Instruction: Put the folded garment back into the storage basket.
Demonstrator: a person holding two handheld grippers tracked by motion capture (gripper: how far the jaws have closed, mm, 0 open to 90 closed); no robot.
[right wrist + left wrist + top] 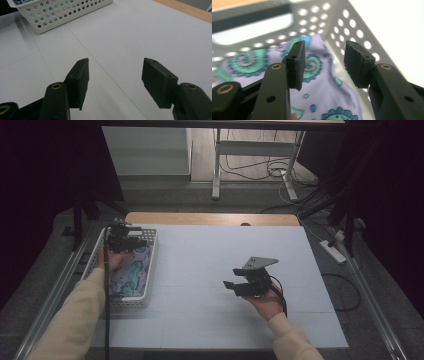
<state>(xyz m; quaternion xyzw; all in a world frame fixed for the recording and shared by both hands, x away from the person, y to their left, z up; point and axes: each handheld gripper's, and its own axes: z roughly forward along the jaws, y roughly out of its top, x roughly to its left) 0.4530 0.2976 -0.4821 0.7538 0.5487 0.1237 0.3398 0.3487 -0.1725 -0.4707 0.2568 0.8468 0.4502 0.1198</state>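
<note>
While hovering inside the one white basket (148, 270) at the desk's (210, 250) left, the left hand-held gripper (324, 62) gapes half-wide, empty, above one paisley cloth (322, 95). Right hand-held gripper (115, 75): wide, empty, near right.

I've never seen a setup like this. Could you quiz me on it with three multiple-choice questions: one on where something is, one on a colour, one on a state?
1. Where does the patterned cloth lie?
A. in the basket
B. on the bare table middle
C. on the floor

2. What is the cloth's ground colour?
A. red
B. lilac
C. black

3. How do the left gripper's jaws stand?
A. clamped on the cloth
B. clamped on the basket wall
C. apart, holding nothing

Answers:
1 A: the white holed walls surround the cloth.
2 B: lilac with green and blue swirls.
3 C: a clear gap shows between the jaws, with the cloth lying below.
</note>
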